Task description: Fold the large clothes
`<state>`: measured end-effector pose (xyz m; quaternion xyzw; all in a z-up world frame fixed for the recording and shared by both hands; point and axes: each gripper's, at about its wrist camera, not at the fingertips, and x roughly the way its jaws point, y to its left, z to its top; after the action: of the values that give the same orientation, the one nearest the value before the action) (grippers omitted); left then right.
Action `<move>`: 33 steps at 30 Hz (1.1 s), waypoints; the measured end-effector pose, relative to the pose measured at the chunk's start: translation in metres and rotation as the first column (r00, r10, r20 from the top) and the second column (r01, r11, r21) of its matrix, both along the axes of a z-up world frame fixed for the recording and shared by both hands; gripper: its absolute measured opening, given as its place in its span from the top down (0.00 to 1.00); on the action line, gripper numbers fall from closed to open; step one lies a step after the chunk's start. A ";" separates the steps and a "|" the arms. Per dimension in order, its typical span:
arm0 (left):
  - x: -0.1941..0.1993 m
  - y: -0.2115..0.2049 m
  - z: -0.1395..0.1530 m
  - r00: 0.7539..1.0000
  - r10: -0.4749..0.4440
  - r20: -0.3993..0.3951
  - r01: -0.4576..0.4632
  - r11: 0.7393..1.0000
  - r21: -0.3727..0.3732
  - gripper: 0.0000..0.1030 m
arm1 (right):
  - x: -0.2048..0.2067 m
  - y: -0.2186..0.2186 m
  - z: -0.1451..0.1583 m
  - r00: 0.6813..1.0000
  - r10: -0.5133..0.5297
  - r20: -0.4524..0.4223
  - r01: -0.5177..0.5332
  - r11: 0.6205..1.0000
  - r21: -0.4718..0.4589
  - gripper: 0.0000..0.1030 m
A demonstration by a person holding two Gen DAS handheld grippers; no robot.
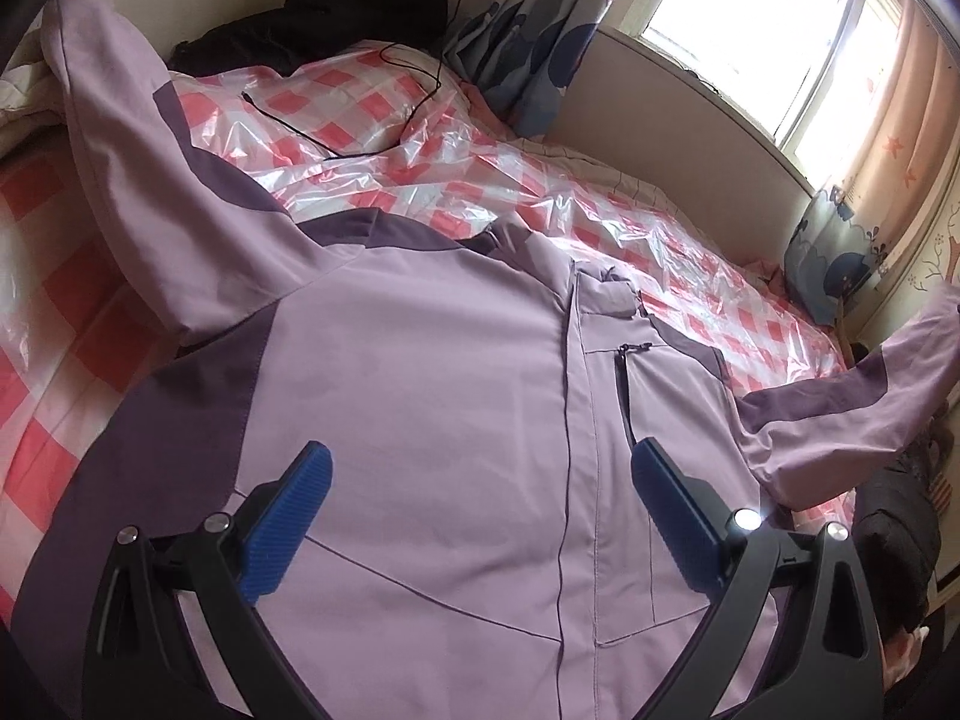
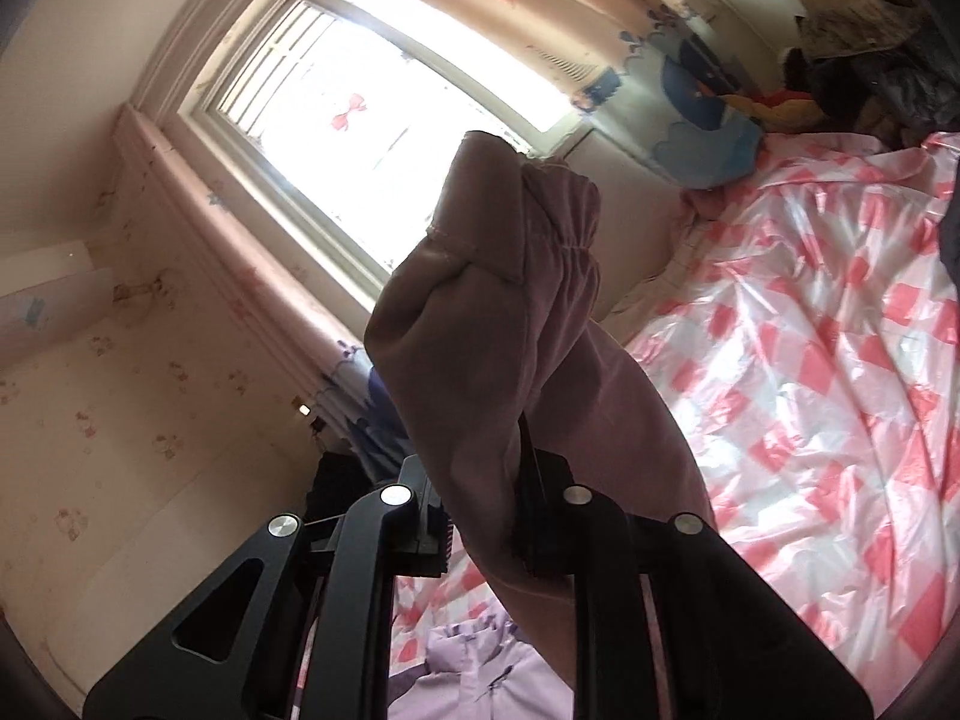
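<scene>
A bed [image 1: 600,198] under a glossy pink-and-white checked plastic sheet fills most of both views, its far end in the upper left of the left wrist view hidden beneath a heap of dark clothing [image 1: 312,24]. Spread across the bed lies the large lilac jacket with dark purple panels [image 1: 420,372]; its hem is cut off at the bottom of the frame, one sleeve runs to the upper left, and the other sleeve [image 1: 870,396] lifts off to the right edge. A bright window [image 1: 756,24] with pink star-printed curtains washes out the upper right, so nothing outside can be made out. The left gripper [image 1: 480,516] hovers over the jacket front with its blue fingers [image 1: 288,528] spread wide apart. In the right wrist view the right gripper [image 2: 480,516] is clamped on the sleeve's gathered cuff [image 2: 510,276], which covers the fingers almost entirely and stands against the window glare.
</scene>
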<state>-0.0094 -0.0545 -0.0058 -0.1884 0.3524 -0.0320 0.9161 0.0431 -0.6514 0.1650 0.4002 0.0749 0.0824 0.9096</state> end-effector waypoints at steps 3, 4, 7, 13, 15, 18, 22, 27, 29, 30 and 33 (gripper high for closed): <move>-0.005 0.012 0.009 1.000 0.015 0.010 -0.015 1.000 0.003 0.07 | 0.016 0.051 0.023 0.996 0.085 0.024 -0.084 0.996 -0.037 0.84; -0.007 0.016 0.012 1.000 0.019 0.014 -0.019 1.000 0.003 0.07 | 0.020 0.068 0.029 0.993 0.115 0.030 -0.113 0.992 -0.049 0.84; -0.014 0.031 0.021 0.999 0.032 0.039 -0.032 0.999 0.015 0.07 | 0.035 0.123 0.042 0.977 0.208 0.041 -0.204 0.976 -0.079 0.84; -0.025 0.069 0.031 0.996 0.073 0.047 -0.075 0.996 0.037 0.07 | 0.055 0.235 0.048 0.936 0.352 0.004 -0.344 0.915 -0.210 0.84; -0.027 0.082 0.033 0.995 0.093 0.042 -0.094 0.995 0.040 0.07 | 0.062 0.268 0.036 0.919 0.392 -0.024 -0.387 0.893 -0.231 0.84; -0.029 0.100 0.035 0.992 0.119 0.033 -0.120 0.992 0.043 0.07 | 0.070 0.310 0.008 0.896 0.435 -0.086 -0.442 0.860 -0.255 0.84; -0.033 0.118 0.035 0.990 0.138 0.014 -0.138 0.990 0.027 0.07 | 0.078 0.350 -0.041 0.863 0.474 -0.173 -0.504 0.829 -0.244 0.84; -0.035 0.134 0.035 0.987 0.161 0.001 -0.161 0.987 0.013 0.07 | 0.087 0.396 -0.102 0.815 0.511 -0.275 -0.571 0.791 -0.221 0.84; -0.035 0.139 0.034 0.986 0.167 -0.007 -0.167 0.986 0.006 0.07 | 0.089 0.417 -0.123 0.797 0.518 -0.309 -0.591 0.774 -0.226 0.84; -0.036 0.140 0.033 0.985 0.170 -0.010 -0.170 0.985 0.003 0.07 | 0.090 0.423 -0.136 0.790 0.520 -0.323 -0.599 0.768 -0.227 0.84; -0.036 0.143 0.031 0.984 0.176 -0.022 -0.176 0.984 -0.005 0.07 | 0.094 0.445 -0.166 0.773 0.516 -0.369 -0.614 0.753 -0.236 0.83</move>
<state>-0.0451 0.0888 0.0253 -0.2224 0.3438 0.0499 0.9110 0.1372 -0.2065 -0.0013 0.2006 0.3350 0.2840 0.8757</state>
